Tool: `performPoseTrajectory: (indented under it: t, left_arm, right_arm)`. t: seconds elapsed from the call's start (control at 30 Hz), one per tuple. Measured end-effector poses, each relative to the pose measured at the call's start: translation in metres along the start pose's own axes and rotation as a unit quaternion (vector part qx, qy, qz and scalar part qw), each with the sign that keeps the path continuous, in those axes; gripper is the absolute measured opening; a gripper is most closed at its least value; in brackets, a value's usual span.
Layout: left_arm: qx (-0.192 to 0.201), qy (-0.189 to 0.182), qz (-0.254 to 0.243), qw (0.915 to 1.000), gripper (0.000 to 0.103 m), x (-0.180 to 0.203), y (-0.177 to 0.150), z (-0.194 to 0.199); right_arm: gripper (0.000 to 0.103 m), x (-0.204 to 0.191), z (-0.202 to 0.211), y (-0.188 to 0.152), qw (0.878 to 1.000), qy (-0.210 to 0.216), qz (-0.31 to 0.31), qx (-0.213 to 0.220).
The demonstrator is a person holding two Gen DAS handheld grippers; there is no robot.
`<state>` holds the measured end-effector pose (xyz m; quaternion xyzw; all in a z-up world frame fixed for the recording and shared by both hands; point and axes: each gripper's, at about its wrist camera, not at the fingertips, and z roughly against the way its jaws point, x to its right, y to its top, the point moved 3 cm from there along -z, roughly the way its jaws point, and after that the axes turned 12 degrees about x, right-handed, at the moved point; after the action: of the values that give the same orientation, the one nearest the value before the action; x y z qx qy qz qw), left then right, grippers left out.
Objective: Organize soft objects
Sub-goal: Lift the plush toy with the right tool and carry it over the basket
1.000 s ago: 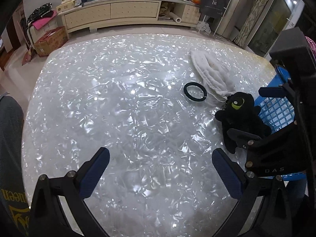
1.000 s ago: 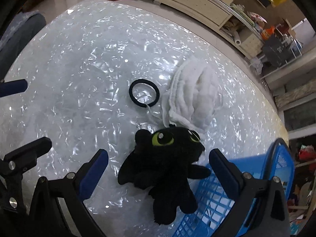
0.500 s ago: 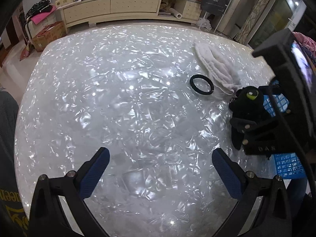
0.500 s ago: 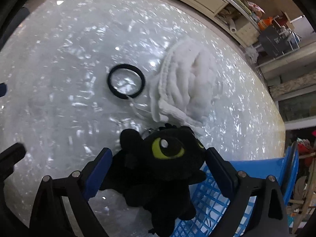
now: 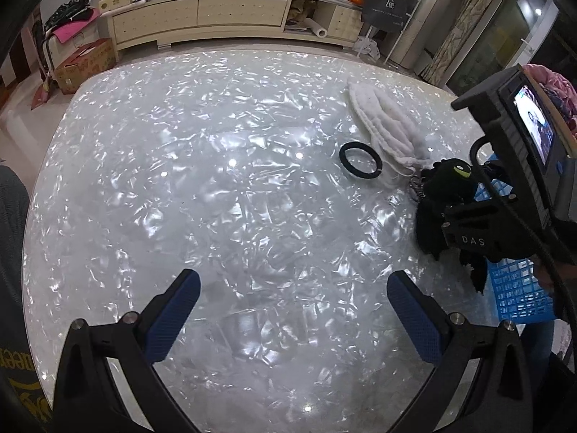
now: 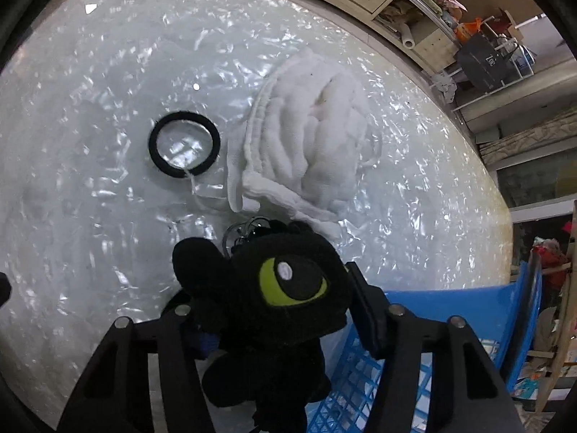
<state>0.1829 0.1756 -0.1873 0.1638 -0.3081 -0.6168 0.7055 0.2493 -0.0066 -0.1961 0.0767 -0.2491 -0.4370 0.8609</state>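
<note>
Black plush dragon (image 6: 285, 288) is now being clamped by the closing right gripper (image 6: 277, 310), wide apart a second ago; left gripper (image 5: 292, 310) is held open, empty. Transfer to blue basket (image 6: 468, 310) is likely next.

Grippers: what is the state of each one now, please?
Left gripper: open, holding nothing.
Right gripper: jaws closing on the black plush toy with green eyes.

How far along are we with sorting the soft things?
Nothing looks binned yet. In hand: the right tool is closing on the black plush toy, which hangs over the blue basket edge. Left: the white cloth and black hair band, both on the table. The left tool is open.
</note>
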Motion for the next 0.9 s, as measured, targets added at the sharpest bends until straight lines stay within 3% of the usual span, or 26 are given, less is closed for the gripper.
performPoseTrajectory:
  t: [0.57, 0.9]
  left_arm:
    - [0.017, -0.021, -0.005, 0.9996, 0.103, 0.017, 0.013, 0.049]
    - [0.019, -0.004, -0.049, 0.9986, 0.103, 0.052, 0.014, 0.081]
  right_arm:
    - [0.056, -0.015, 0.095, -0.022, 0.994, 0.085, -0.033, 0.056]
    - [0.056, 0.018, 0.151, -0.051, 0.987, 0.116, -0.038, 0.102]
